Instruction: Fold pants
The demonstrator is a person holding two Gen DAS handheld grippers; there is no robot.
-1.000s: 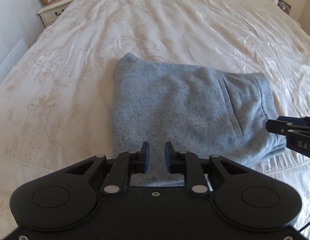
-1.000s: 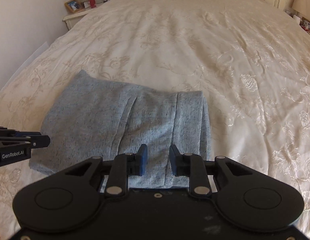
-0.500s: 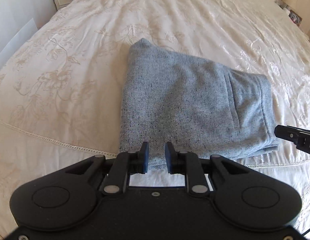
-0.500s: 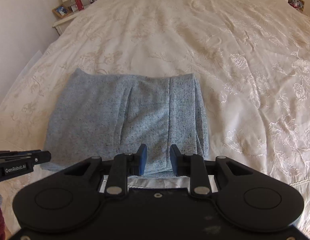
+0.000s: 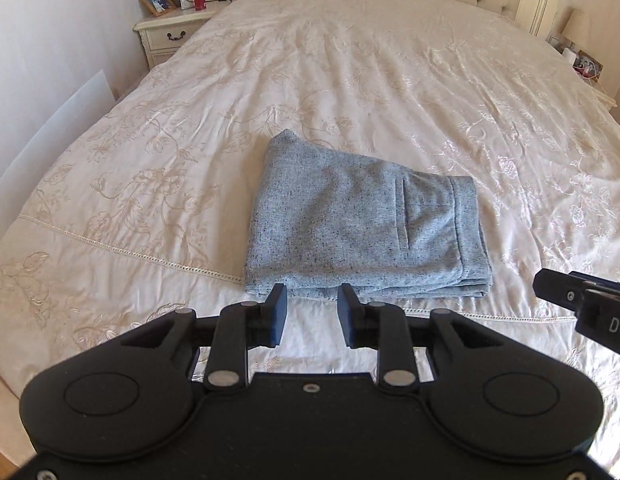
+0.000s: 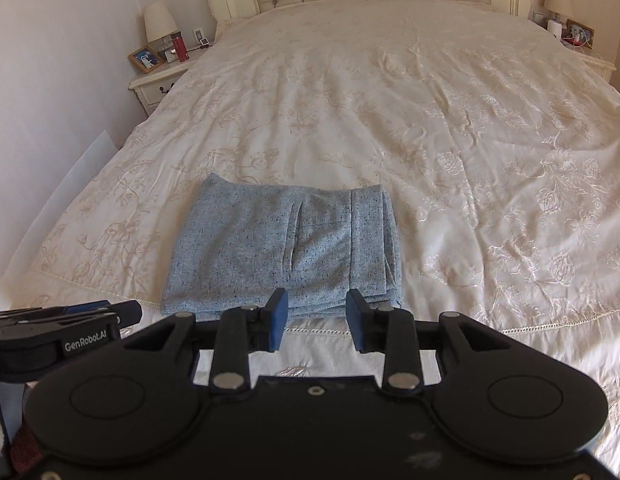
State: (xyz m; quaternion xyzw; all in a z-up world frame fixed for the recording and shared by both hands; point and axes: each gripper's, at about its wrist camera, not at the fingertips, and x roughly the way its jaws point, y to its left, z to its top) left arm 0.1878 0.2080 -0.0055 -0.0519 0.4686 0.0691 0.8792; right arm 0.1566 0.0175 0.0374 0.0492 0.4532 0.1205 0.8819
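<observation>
On a cream embroidered bedspread [image 5: 350, 80], the grey pants [image 5: 362, 232] lie folded in a compact rectangle near the foot of the bed. The left gripper [image 5: 312, 314] and right gripper [image 6: 316, 318] hang just short of its near edge, jaws having just opened, nothing between them. The fold looks finished; the sound move is lifting clear without snagging the stacked edges.
</observation>
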